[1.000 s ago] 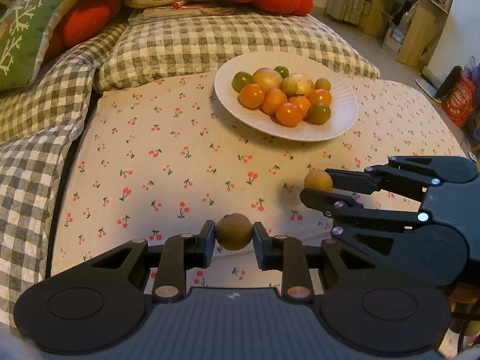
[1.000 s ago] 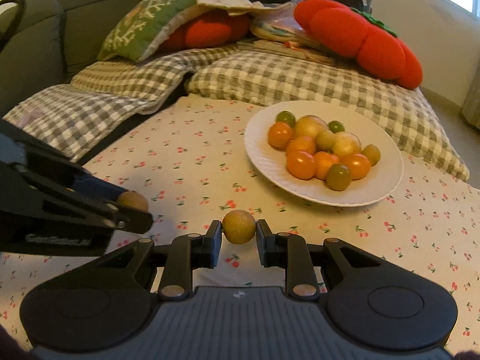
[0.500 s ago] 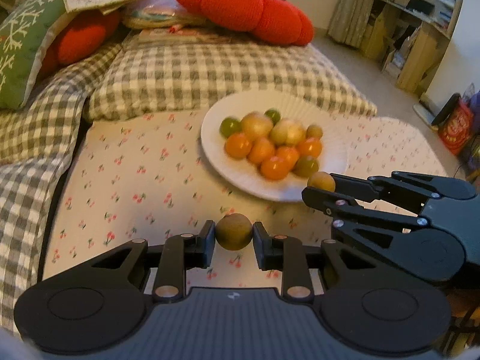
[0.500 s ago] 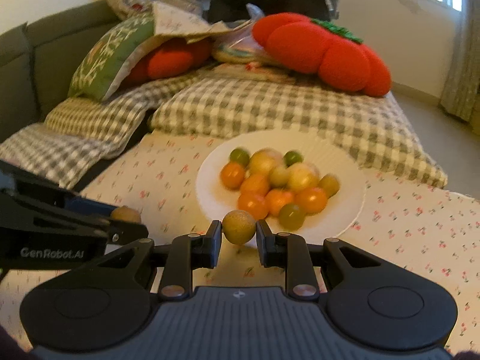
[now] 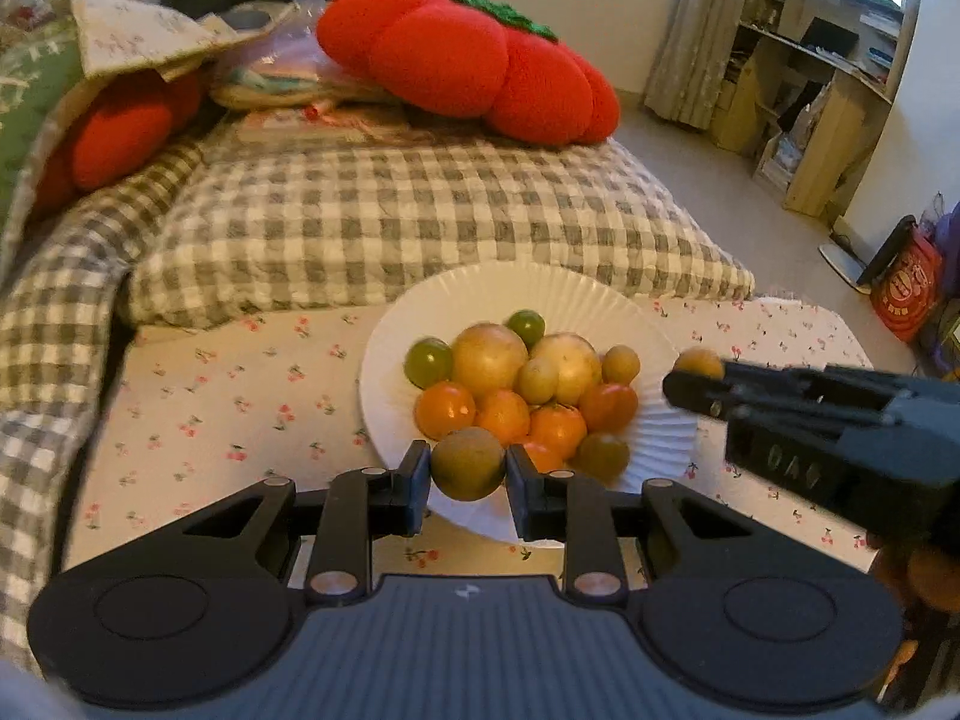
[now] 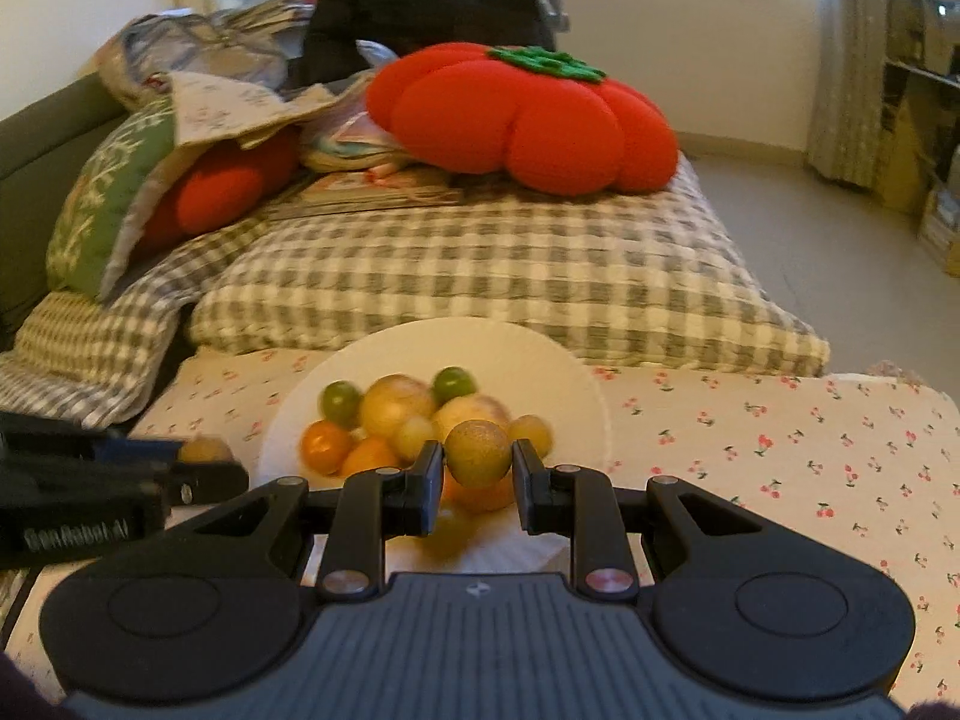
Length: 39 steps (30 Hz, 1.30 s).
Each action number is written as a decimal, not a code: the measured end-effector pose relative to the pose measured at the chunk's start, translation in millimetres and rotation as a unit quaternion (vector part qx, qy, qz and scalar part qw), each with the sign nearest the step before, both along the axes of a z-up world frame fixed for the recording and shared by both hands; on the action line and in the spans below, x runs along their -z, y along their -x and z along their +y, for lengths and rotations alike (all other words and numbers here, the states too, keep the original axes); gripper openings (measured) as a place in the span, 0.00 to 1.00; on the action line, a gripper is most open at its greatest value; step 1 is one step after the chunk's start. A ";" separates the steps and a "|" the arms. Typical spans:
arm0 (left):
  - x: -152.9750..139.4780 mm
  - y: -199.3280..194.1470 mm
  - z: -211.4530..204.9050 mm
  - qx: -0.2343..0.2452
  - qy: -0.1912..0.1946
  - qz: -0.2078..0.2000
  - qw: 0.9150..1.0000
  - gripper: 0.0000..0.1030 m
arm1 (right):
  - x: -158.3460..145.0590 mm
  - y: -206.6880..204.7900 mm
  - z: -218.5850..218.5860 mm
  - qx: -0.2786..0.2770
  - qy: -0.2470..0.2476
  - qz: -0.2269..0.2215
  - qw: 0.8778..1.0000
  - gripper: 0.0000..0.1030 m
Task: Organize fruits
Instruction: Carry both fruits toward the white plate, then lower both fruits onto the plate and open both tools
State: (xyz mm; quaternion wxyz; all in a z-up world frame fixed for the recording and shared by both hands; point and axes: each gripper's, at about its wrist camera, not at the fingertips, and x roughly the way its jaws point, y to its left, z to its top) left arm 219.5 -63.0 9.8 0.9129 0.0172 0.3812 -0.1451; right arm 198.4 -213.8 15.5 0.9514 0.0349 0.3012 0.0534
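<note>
A white paper plate (image 5: pixel 600 300) (image 6: pixel 564 372) on the cherry-print cloth holds several orange, green and yellow fruits (image 5: pixel 489 357) (image 6: pixel 396 402). My left gripper (image 5: pixel 468 471) is shut on a small brown-green round fruit (image 5: pixel 467 463) above the plate's near rim. My right gripper (image 6: pixel 478 461) is shut on a similar round fruit (image 6: pixel 478 453) over the plate's near side. In the left wrist view the right gripper (image 5: pixel 690 375) shows at the plate's right rim with its fruit (image 5: pixel 699 363). In the right wrist view the left gripper (image 6: pixel 210 462) and its fruit (image 6: pixel 204 450) sit left of the plate.
Grey checked cushions (image 5: pixel 390 222) lie just behind the plate. A red tomato-shaped pillow (image 5: pixel 468 60) and a green patterned pillow (image 6: pixel 108 192) sit further back. Floor, a wooden shelf (image 5: pixel 828 96) and a red bag (image 5: pixel 906 288) are to the right.
Both grippers moved forward and up toward the plate, each keeping its fruit. They went from over the bare cloth to over the plate's near and right rim.
</note>
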 end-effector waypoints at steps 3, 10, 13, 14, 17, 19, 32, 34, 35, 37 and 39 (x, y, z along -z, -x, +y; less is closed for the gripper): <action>12.8 -11.0 -1.4 0.000 0.010 0.008 1.000 0.18 | 4.8 -8.8 -6.9 0.010 -0.010 0.009 1.000 0.21; 31.1 -28.7 4.5 -0.010 0.030 0.028 0.999 0.18 | 21.1 -13.8 -6.7 0.012 -0.008 0.032 0.999 0.21; 36.5 -29.1 2.7 -0.008 0.026 0.028 0.999 0.18 | 23.8 -14.1 -5.5 0.011 -0.003 0.036 0.999 0.21; 38.8 -29.0 1.6 -0.007 0.024 0.027 0.999 0.18 | 24.8 -14.5 -5.4 0.011 -0.002 0.038 0.999 0.21; 41.3 -29.2 -2.7 -0.005 0.015 0.016 1.000 0.18 | 28.2 -15.9 -4.6 0.010 0.000 0.044 0.999 0.21; 42.2 -29.5 -4.0 -0.006 0.011 0.012 1.000 0.18 | 31.3 -16.0 -3.9 0.009 0.002 0.049 0.999 0.21; 45.8 -29.3 -8.6 0.003 -0.012 -0.011 1.000 0.18 | 33.7 -15.3 -2.8 0.010 0.004 0.047 0.999 0.22; 46.2 -28.8 -8.4 0.004 -0.012 -0.012 1.000 0.18 | 33.8 -15.0 -3.3 0.012 0.003 0.046 0.999 0.22; 46.3 -28.6 -8.3 0.005 -0.013 -0.013 1.000 0.18 | 33.5 -14.7 -3.3 0.013 0.002 0.045 0.999 0.23; 45.5 -28.6 -7.5 0.006 -0.012 -0.013 1.000 0.22 | 31.8 -13.1 -4.5 0.015 0.000 0.040 0.999 0.25; 42.8 -28.6 -4.2 0.003 -0.005 -0.012 1.000 0.28 | 29.0 -11.0 -5.9 0.018 -0.002 0.033 0.999 0.25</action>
